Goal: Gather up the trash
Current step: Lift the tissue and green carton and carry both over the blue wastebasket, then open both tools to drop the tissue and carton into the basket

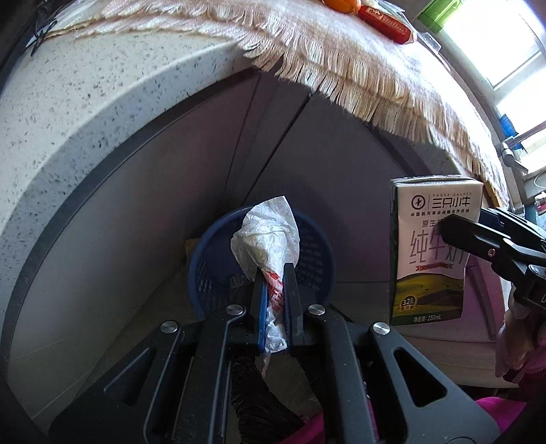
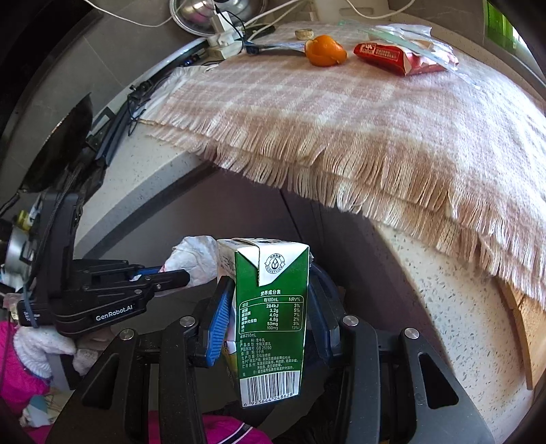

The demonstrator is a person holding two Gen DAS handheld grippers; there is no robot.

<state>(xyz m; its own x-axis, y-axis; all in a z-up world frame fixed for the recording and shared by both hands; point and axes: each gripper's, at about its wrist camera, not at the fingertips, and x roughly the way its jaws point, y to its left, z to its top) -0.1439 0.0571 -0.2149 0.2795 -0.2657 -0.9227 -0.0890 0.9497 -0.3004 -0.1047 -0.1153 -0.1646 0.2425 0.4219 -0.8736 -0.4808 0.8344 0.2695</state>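
My left gripper (image 1: pixel 274 273) is shut on a crumpled white plastic wrapper (image 1: pixel 266 235) with red print, which sticks out past the fingertips. It hangs directly over a round blue mesh basket (image 1: pixel 204 246) on the floor. To the right, my right gripper (image 2: pixel 271 283) is shut on an upright 250 mL milk carton (image 2: pixel 273 324), its blue pads pressing both sides. The left wrist view shows the carton's (image 1: pixel 430 273) white front with one right-gripper finger (image 1: pixel 454 229) across it. In the right wrist view the left gripper (image 2: pixel 184 275) and wrapper (image 2: pixel 191 259) sit just left of the carton.
A speckled stone counter (image 1: pixel 68 119) overhangs grey cabinet doors (image 1: pixel 170 191). On it lies a fringed checked cloth (image 2: pixel 341 112) with orange peel (image 2: pixel 324 51), a red packet (image 2: pixel 392 56) and a bottle cap (image 2: pixel 304 33). Cables and a plug strip (image 2: pixel 221 41) lie at the back.
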